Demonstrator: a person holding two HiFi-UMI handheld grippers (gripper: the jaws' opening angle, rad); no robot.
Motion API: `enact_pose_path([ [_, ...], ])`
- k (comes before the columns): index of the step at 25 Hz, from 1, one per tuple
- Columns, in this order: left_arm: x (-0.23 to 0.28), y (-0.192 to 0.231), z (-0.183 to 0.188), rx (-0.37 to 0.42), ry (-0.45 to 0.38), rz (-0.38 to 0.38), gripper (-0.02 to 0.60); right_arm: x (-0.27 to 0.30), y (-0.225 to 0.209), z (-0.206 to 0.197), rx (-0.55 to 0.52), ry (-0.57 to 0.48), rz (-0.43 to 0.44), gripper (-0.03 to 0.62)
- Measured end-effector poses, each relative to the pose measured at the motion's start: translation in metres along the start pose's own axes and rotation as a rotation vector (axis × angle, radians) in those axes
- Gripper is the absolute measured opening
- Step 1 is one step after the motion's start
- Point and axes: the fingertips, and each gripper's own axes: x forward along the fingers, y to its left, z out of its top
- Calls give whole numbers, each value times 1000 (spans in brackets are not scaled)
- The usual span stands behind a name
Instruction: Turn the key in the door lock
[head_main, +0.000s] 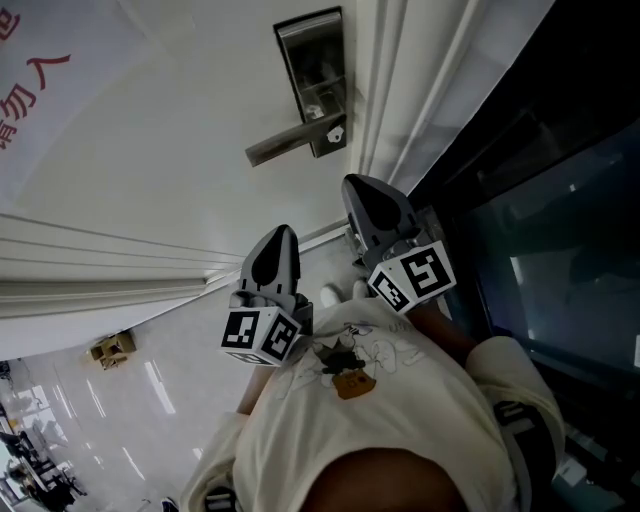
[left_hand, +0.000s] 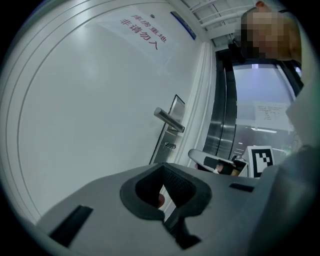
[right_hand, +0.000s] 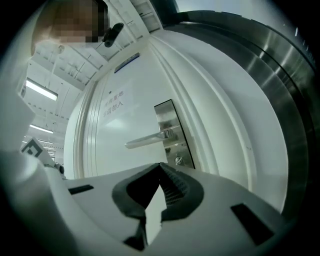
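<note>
The white door (head_main: 180, 130) carries a steel lock plate (head_main: 312, 70) with a lever handle (head_main: 285, 142). A key (head_main: 335, 131) sits in the lock below the lever. It also shows in the left gripper view as the key (left_hand: 170, 145) and in the right gripper view as the key (right_hand: 178, 160). My right gripper (head_main: 355, 183) hangs below the lock, apart from it, jaws shut and empty. My left gripper (head_main: 286, 232) is lower and further left, also shut with nothing held. Neither gripper touches the door.
A moulded white door frame (head_main: 400, 90) runs beside the lock, with dark glass and metal panels (head_main: 540, 200) to its right. A notice with red characters (head_main: 30, 90) is on the door. Glossy floor (head_main: 110, 410) holds a small box (head_main: 112, 347). My shirt (head_main: 390, 410) fills the bottom.
</note>
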Motion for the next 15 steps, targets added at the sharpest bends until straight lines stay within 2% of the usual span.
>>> enact_pose_path([
  [5,2,-4,2,2,5,-11,5,-10,13,-22,-10,63,2,6],
  [15,-5,-8,-2,-7,16,-41,5,-18,14,-21,-25,77,-30,6],
])
